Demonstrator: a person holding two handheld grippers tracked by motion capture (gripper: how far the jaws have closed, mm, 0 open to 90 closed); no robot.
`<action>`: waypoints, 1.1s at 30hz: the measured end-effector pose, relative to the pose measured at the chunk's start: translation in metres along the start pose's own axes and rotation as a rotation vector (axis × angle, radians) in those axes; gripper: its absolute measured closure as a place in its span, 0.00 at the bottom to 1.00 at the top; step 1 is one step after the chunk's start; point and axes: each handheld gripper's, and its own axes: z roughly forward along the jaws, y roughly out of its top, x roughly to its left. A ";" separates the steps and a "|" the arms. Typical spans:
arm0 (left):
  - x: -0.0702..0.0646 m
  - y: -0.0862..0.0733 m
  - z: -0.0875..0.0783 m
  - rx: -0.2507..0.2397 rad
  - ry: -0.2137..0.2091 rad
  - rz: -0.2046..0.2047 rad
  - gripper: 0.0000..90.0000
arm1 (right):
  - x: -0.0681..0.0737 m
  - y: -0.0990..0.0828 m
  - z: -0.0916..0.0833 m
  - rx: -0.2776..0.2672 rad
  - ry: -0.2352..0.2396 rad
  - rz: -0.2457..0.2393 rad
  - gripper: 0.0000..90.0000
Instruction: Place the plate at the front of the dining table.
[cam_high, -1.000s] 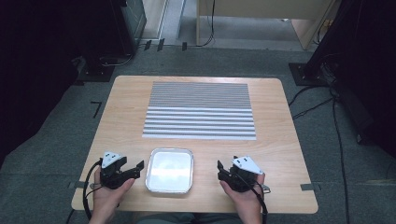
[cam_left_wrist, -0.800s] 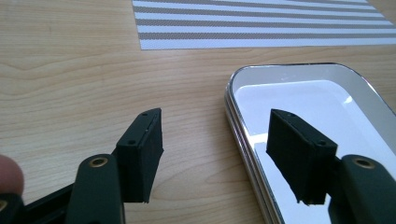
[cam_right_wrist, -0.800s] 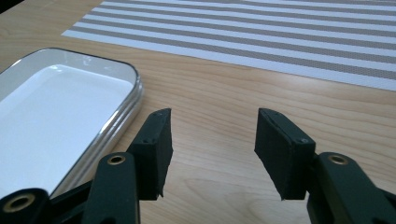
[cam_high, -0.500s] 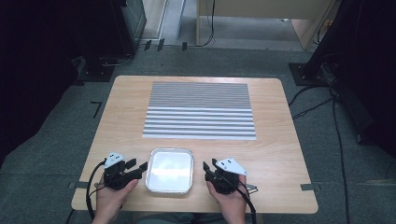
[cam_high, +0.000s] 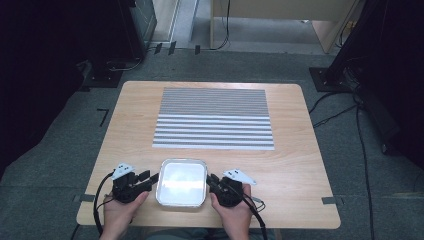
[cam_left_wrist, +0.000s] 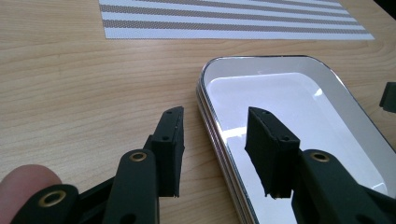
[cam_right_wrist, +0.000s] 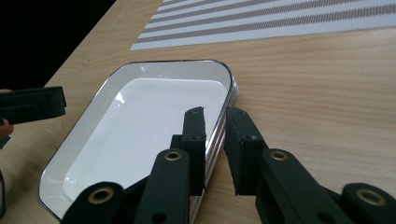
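The table (cam_high: 300, 165) is a light wooden top. All places below are given relative to the tray.

The striped mat (cam_high: 214, 118) lies flat on the table beyond the tray's far edge, apart from it, its grey and white bands running across.

The tray (cam_high: 181, 200) is a white rectangular dish with rounded corners and a bright metal rim. It sits flat on the table near the person's edge, between the two grippers.

The left gripper (cam_high: 148, 177) is at the tray's left rim, held in the person's left hand (cam_high: 120, 212). In the left gripper view its jaws straddle the rim, one over the wood outside the tray and one over the white floor inside. The jaws have just been closing, yet a clear gap remains on each side of the rim; the pads do not press on it.

The right gripper (cam_high: 211, 180) is at the tray's right rim, held in the right hand (cam_high: 235, 212). Its jaws have just been closing. In the right gripper view they stand close together with the rim between them, the inner jaw against the rim; whether the outer pad bears on it cannot be told.
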 end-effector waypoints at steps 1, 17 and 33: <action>-0.001 0.000 0.000 0.002 0.001 0.004 0.64 | 0.000 0.000 0.001 0.002 -0.002 0.015 0.90; -0.008 -0.003 0.006 0.028 0.001 0.037 0.72 | -0.001 -0.003 0.012 0.012 0.001 0.094 0.94; -0.015 -0.005 0.009 0.039 0.010 0.078 0.76 | 0.005 -0.007 0.015 -0.025 -0.053 0.097 1.00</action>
